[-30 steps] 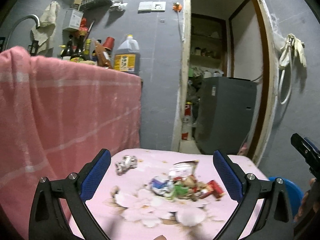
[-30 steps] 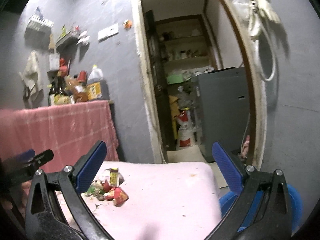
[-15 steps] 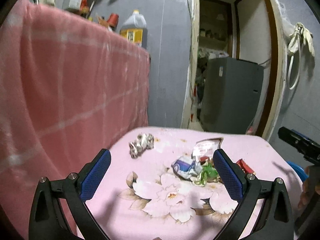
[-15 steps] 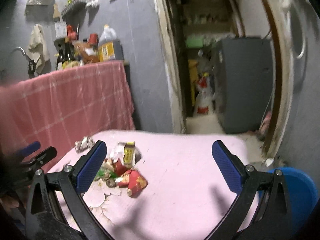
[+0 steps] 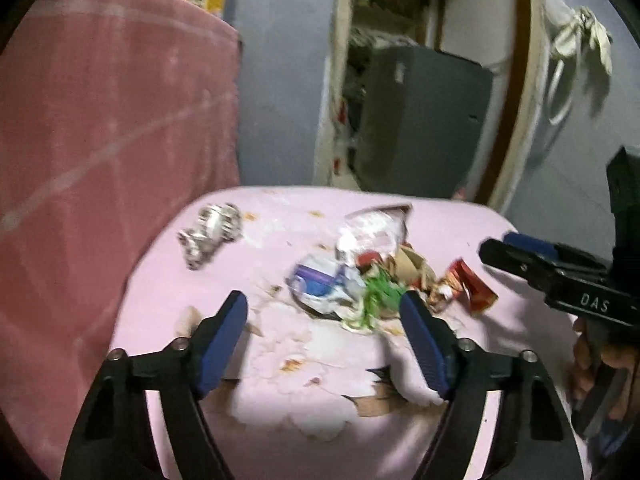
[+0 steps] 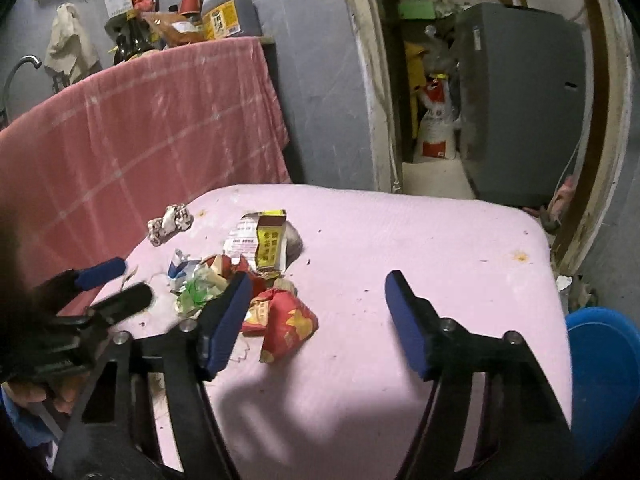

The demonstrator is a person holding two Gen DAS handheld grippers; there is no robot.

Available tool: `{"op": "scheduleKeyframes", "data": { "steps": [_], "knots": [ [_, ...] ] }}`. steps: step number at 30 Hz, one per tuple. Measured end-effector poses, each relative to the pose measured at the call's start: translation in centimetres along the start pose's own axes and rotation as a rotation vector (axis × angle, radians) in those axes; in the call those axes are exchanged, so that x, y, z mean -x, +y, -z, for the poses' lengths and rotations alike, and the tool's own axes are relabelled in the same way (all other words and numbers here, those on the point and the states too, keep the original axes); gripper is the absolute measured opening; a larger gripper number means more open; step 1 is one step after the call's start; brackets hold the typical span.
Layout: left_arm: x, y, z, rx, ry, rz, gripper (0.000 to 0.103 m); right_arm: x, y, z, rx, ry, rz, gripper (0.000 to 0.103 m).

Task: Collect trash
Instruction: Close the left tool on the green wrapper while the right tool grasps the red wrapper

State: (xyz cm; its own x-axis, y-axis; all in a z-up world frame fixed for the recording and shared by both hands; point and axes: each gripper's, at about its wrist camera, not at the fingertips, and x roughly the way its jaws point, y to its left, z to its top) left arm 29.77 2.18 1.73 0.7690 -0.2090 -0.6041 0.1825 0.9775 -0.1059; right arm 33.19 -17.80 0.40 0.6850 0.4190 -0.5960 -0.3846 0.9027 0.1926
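Approach step: I am narrowing both pairs of fingers, nothing between them. My left gripper point(image 5: 324, 332) is hovering short of the wrapper pile point(image 5: 360, 276); my right gripper point(image 6: 316, 316) has the red packet point(image 6: 288, 326) just beside its left finger. Next: lowering, pinching. Crumpled foil point(image 5: 210, 232) lies farther left.

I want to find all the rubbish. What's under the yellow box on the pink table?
The yellow box leans on a white printed wrapper, with red wrappers nearer. Whatever else lies beneath it on the pink table is covered.
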Motion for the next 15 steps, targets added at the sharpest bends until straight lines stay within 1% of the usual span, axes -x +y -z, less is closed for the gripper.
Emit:
{"op": "scheduleKeyframes", "data": {
  "steps": [1, 3, 4, 6, 7, 10, 14, 15],
  "knots": [
    [-0.3, -0.1, 0.0, -0.003, 0.017, 0.017, 0.064, -0.1, 0.1, 0.0, 0.001, 0.008, -0.005, 0.059],
    [-0.9, -0.3, -0.1, 0.0, 0.052, 0.05, 0.054, -0.5, 0.2, 0.0, 0.002, 0.026, -0.011, 0.055],
    [-1.3, -0.3, -0.2, 0.005, 0.068, 0.063, 0.052, -0.7, 0.2, 0.0, 0.003, 0.038, -0.012, 0.053],
    [-1.9, -0.2, -0.3, 0.021, 0.1, 0.088, 0.044, -1.2, 0.3, 0.1, 0.002, 0.059, -0.023, 0.048],
    [-2.1, -0.1, -0.3, 0.03, 0.111, 0.096, 0.042, -1.3, 0.3, 0.1, 0.001, 0.066, -0.028, 0.046],
    [-2.5, 0.0, -0.5, 0.052, 0.129, 0.125, 0.037, -1.7, 0.3, 0.2, -0.001, 0.095, -0.045, 0.045],
    [-3.1, 0.3, -0.9, 0.073, 0.153, 0.15, 0.025, -2.3, 0.4, 0.3, 0.003, 0.128, -0.046, 0.042],
    [-3.1, 0.2, -1.0, 0.071, 0.157, 0.153, 0.021, -2.3, 0.4, 0.3, 0.005, 0.134, -0.047, 0.04]
  ]
}}
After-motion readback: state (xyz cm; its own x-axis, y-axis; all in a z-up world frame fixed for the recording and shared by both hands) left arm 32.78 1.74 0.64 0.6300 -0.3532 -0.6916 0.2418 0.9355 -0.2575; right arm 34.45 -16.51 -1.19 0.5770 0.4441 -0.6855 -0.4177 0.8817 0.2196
